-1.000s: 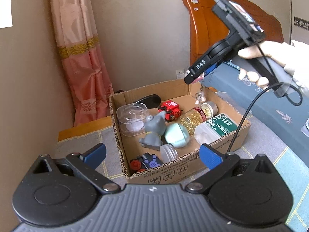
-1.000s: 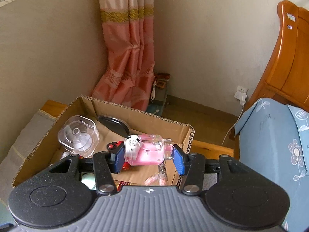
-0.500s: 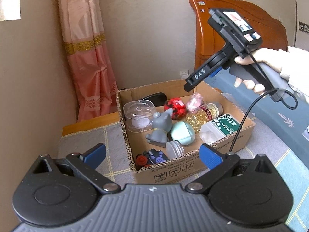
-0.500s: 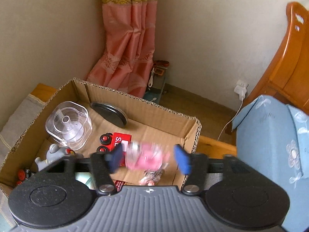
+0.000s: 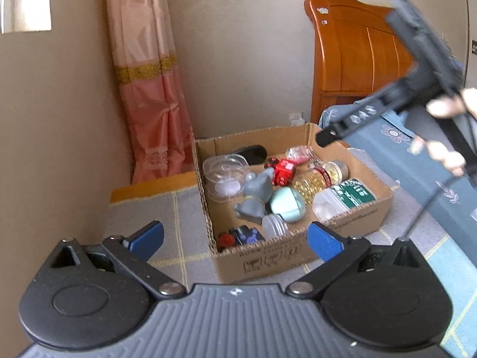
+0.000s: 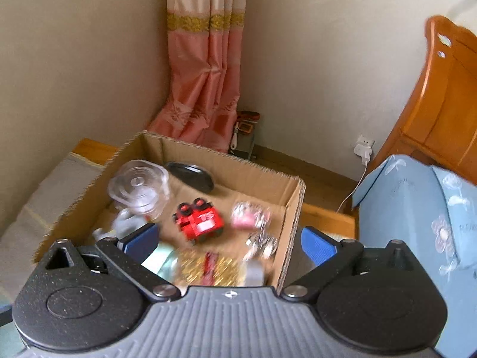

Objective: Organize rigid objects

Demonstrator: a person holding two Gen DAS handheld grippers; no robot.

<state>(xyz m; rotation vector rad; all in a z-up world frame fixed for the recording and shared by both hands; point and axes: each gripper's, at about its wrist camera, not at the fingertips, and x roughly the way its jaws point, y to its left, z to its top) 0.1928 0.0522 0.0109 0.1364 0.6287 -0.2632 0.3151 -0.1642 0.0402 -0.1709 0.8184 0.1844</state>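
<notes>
A cardboard box (image 5: pixel 351 226) (image 6: pixel 293 205) sits on a grey mat. Inside lie a small pink bottle with a keyring (image 5: pixel 298 152) (image 6: pixel 249 216), a red toy car (image 5: pixel 281 170) (image 6: pixel 199 222), a clear round container (image 5: pixel 223 173) (image 6: pixel 138 191), a grey figure (image 5: pixel 256 192), a mint egg shape (image 5: pixel 286 204), a jar of yellow capsules (image 5: pixel 320 176) and a green-labelled bottle (image 5: pixel 342 198). My left gripper (image 5: pixel 235 238) is open and empty in front of the box. My right gripper (image 6: pixel 228 244) is open and empty above the box's near right side; it also shows in the left wrist view (image 5: pixel 325 137).
A pink curtain (image 5: pixel 149 89) hangs behind the box at the wall corner. A wooden headboard (image 5: pixel 357 56) and a blue flowered bedcover (image 6: pixel 417 223) stand to the right. A black oval lid (image 6: pixel 190 176) leans in the box's back.
My right gripper opened and let go of the pink bottle, which dropped into the box beside the red car. The right gripper then lifted up and to the right. The left gripper pulled back slightly.
</notes>
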